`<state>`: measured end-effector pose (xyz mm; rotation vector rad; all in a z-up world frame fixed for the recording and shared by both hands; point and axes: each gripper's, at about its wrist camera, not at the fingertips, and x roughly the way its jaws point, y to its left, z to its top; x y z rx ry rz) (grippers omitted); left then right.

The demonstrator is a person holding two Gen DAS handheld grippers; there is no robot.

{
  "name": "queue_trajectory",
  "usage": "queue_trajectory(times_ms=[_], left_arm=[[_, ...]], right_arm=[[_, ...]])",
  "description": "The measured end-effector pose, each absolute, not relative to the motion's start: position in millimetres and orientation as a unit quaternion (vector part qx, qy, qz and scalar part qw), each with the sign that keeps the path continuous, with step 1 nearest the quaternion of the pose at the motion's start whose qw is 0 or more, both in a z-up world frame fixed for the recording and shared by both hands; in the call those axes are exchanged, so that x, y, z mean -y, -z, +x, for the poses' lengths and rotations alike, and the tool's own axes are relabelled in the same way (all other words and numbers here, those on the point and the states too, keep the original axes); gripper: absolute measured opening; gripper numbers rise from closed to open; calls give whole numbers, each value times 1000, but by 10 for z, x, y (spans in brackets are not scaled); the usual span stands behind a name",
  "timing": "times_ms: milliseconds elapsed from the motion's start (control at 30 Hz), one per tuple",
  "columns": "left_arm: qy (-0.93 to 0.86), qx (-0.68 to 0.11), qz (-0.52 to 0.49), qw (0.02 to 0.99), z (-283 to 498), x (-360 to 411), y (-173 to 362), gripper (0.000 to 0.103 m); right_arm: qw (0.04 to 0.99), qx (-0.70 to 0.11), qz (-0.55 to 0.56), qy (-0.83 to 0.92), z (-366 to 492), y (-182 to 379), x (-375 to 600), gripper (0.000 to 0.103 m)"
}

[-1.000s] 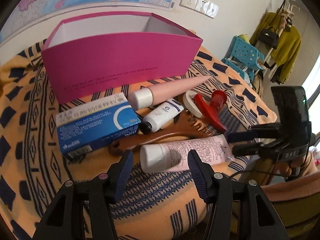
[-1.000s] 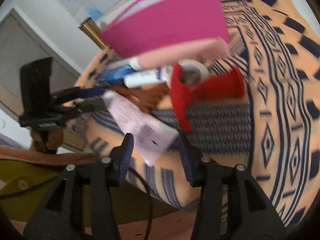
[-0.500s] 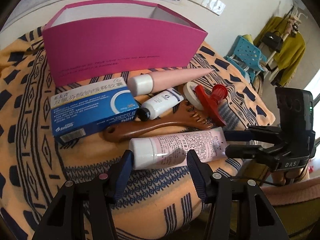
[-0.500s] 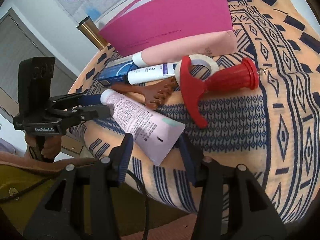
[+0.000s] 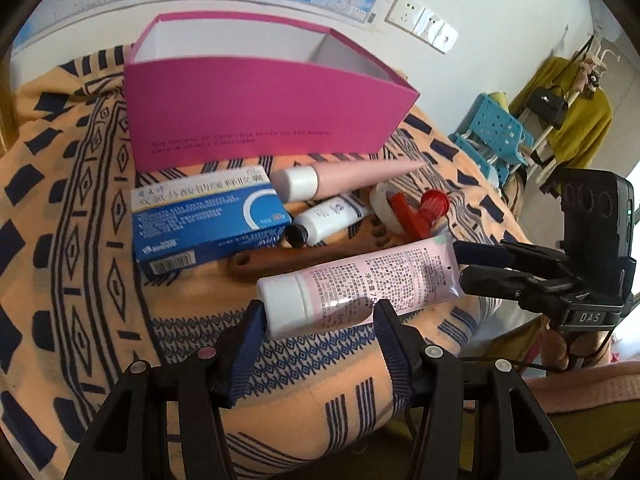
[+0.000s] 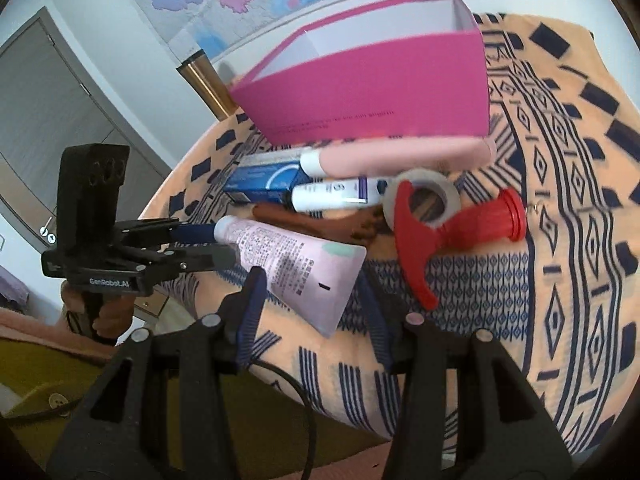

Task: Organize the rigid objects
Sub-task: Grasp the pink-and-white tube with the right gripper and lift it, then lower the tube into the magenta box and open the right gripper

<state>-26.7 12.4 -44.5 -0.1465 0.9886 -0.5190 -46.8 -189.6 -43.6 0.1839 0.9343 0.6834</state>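
Left wrist view: left gripper (image 5: 320, 322) and right gripper (image 6: 310, 292) both clamp pink tube (image 5: 360, 286); uneven pull risks slipping.

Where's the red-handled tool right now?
In the right wrist view the red-handled tool lies right of centre on the patterned cloth, its T-end over the tape roll, in front of the pink box.
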Motion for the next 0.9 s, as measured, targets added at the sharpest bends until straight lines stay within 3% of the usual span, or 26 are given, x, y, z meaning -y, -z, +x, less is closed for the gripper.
queue_trajectory(times_ms=[900], left_arm=[[195,-359,-60,911,407,-415,-467,56]], right_arm=[[873,-330,72,-351,400,-416,1643,50]])
